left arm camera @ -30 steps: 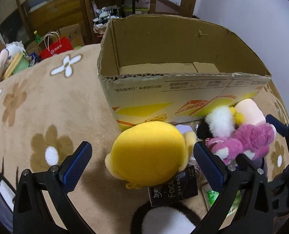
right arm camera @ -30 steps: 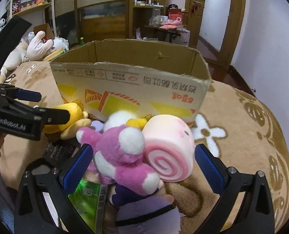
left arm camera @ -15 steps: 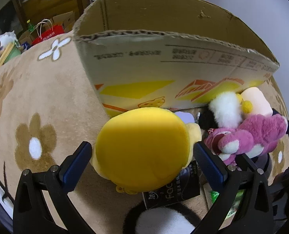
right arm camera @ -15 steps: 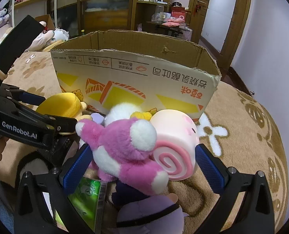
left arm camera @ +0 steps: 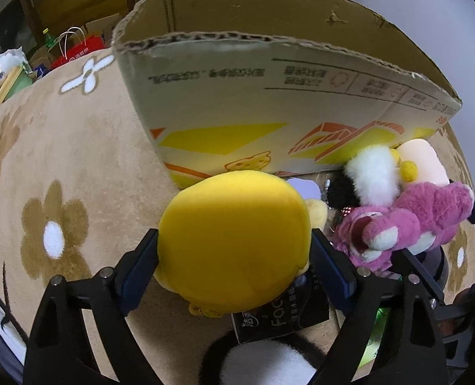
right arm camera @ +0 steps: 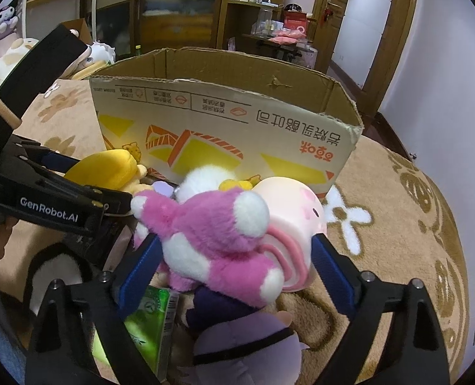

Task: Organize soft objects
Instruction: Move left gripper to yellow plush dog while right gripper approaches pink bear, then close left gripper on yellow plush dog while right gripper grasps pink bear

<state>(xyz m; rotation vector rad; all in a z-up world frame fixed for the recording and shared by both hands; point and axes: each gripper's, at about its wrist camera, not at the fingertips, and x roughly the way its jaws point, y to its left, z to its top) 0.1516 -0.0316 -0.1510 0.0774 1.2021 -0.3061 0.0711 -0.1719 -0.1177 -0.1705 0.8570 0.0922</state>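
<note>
My left gripper (left arm camera: pixel 234 256) is shut on a round yellow plush (left arm camera: pixel 234 237), its blue pads pressed into both sides; the plush also shows in the right wrist view (right arm camera: pixel 106 168). My right gripper (right arm camera: pixel 234 266) is shut around a pink-and-white bear plush (right arm camera: pixel 218 240) and a pink swirl-roll plush (right arm camera: pixel 289 215) together. The bear (left arm camera: pixel 407 224) also shows in the left wrist view. An open cardboard box (left arm camera: pixel 269 109) stands just behind the pile (right arm camera: pixel 224 128). A white fluffy plush (left arm camera: pixel 372 170) lies against the box.
The toys lie on a tan flower-pattern rug (left arm camera: pixel 61 166). A black packet (left arm camera: pixel 279 317), a green packet (right arm camera: pixel 147 320), a purple plush (right arm camera: pixel 247 346) and a black-and-white plush (left arm camera: pixel 263 365) lie close by. Shelves, a doorway and bags stand beyond the rug.
Both grippers moved down and forward into the pile and closed: the left on the yellow plush, the right on the pink bear and swirl-roll plush. The box now looms closer.
</note>
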